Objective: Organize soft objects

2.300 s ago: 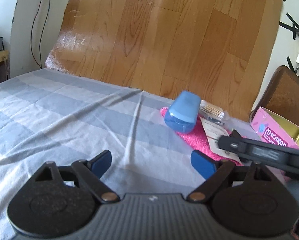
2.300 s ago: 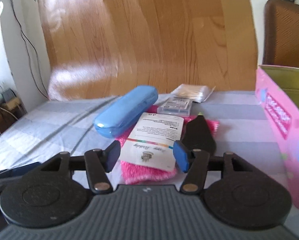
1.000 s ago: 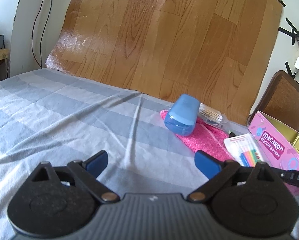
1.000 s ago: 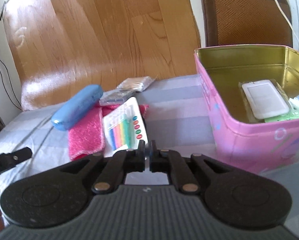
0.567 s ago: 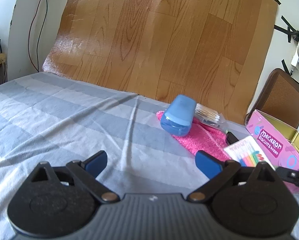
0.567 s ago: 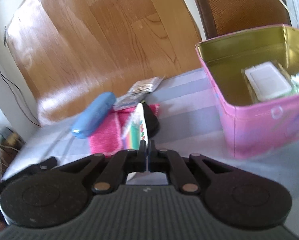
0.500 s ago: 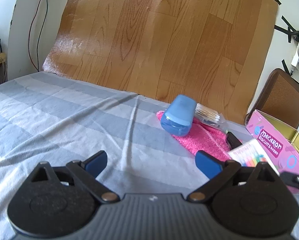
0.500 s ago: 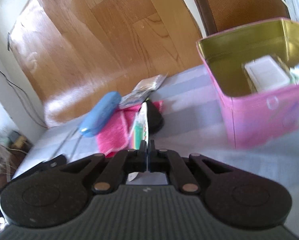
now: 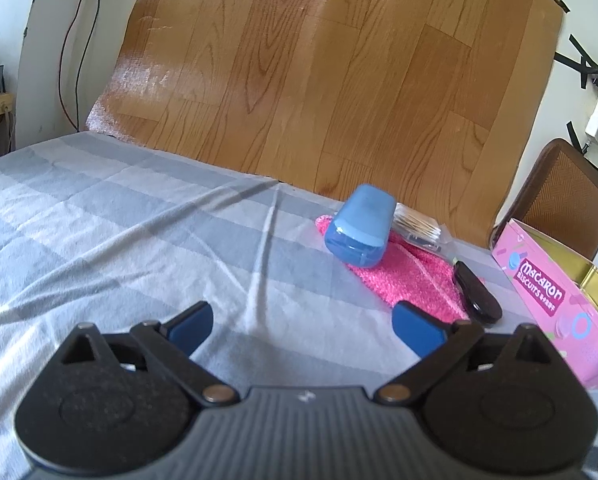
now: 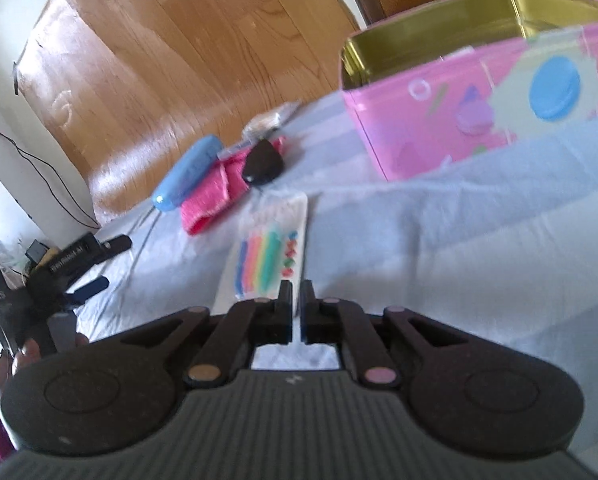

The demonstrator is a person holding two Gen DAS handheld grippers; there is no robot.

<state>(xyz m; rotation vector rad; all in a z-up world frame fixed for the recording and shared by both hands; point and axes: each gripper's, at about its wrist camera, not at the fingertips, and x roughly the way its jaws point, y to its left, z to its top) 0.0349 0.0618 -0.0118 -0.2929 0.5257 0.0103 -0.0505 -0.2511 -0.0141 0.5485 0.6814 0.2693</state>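
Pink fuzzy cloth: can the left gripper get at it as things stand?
Probably yes, at its near end. The left gripper is open with only bedsheet ahead of it, though the blue case lies on the pink cloth's far end and a black object borders it.

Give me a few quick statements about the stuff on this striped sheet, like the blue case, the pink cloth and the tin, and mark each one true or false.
1. The blue case rests partly on the pink cloth. True.
2. The pink tin has its lid on. False: it is open, showing its gold inside.
3. The left gripper stands open and empty. True.
4. The card of coloured strips is inside the tin. False: it lies on the striped sheet.
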